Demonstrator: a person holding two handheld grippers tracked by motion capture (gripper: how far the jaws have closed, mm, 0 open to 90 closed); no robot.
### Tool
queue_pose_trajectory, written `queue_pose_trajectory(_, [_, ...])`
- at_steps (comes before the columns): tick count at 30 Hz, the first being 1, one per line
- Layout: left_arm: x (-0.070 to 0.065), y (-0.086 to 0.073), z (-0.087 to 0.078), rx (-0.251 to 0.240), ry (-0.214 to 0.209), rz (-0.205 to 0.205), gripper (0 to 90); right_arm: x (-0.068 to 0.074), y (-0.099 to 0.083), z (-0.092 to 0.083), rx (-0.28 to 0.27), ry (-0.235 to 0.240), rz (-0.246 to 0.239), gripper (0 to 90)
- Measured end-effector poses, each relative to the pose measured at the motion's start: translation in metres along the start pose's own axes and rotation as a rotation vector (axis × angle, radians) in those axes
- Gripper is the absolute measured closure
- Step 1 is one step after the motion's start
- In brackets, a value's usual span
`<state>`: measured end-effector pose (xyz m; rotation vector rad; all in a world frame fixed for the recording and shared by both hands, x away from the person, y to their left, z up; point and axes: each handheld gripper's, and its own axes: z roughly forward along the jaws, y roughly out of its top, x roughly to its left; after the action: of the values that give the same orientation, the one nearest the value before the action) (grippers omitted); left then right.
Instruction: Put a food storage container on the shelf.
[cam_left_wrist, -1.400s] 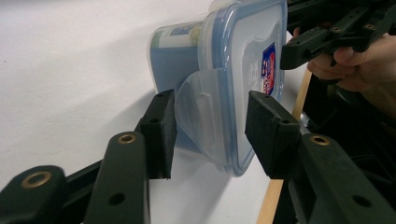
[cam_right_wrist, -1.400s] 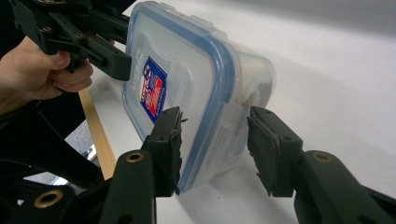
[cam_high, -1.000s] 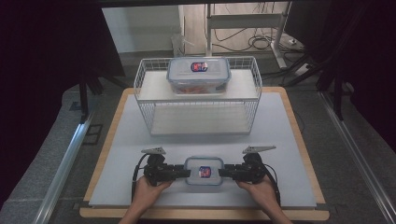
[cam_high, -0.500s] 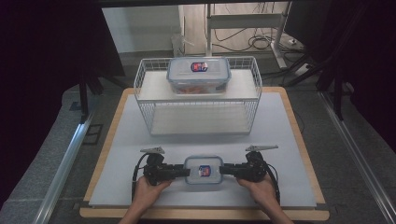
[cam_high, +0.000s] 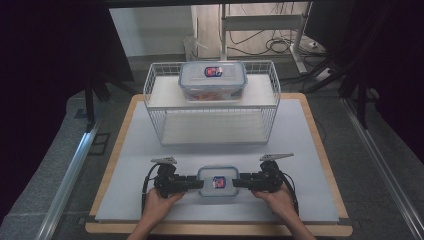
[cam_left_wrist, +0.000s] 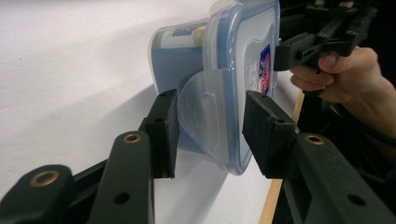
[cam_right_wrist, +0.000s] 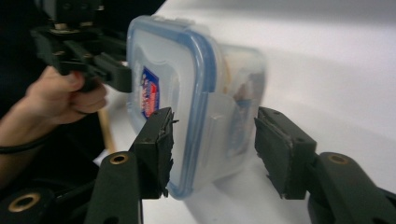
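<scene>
Plastic, stiff and smooth, makes up the small lidded container (cam_high: 218, 181) lying near the front edge of the table (cam_high: 320, 150), between the two grippers; it looks light, and its clear walls would slip under a loose pinch. The left gripper (cam_left_wrist: 212, 133) has its jaws astride the side latch flap (cam_left_wrist: 201, 112), seemingly touching it; the right gripper (cam_right_wrist: 212, 149) has just been widening its jaws, which now stand off the far end. Best hold: both short ends, below the blue-rimmed lid (cam_right_wrist: 177, 84), squeezed evenly.
</scene>
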<state>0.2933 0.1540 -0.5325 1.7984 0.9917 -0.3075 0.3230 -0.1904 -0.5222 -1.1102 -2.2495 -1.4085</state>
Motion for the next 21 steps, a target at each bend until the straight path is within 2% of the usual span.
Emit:
queue_pose_trajectory(1, [0.0, 0.0, 0.0, 0.0, 0.0, -0.004, 56.6, -0.001, -0.001, 0.003, 0.008, 0.019, 0.009, 44.0])
queue_pose_trajectory(2, [0.001, 0.0, 0.0, 0.003, -0.003, -0.011, 56.5, -0.001, -0.001, 0.006, 0.012, 0.013, 0.007, 42.8])
queue_pose_trajectory(4, [0.003, -0.001, 0.0, -0.003, -0.019, -0.019, 56.2, 0.001, 0.002, 0.004, 0.002, -0.007, 0.0, 52.0])
queue_pose_trajectory(6, [0.001, 0.0, 0.0, 0.001, -0.008, -0.009, 57.5, 0.001, 0.005, 0.001, 0.004, -0.004, -0.016, 53.0])
queue_pose_trajectory(9, [0.001, 0.0, 0.001, -0.007, -0.008, -0.007, 57.3, -0.001, 0.003, -0.001, -0.004, 0.016, 0.022, 54.8])
queue_pose_trajectory(15, [0.002, 0.002, 0.001, -0.026, -0.004, -0.023, 56.8, 0.001, 0.003, -0.002, -0.011, 0.0, 0.036, 55.1])
queue_pose_trajectory(17, [0.001, 0.005, -0.001, -0.036, -0.005, -0.026, 56.4, 0.003, 0.004, -0.003, -0.02, -0.007, 0.032, 55.7])
queue_pose_trajectory(21, [-0.001, 0.012, -0.008, -0.054, -0.001, -0.007, 54.2, 0.011, 0.009, -0.009, -0.065, 0.028, 0.025, 59.1])
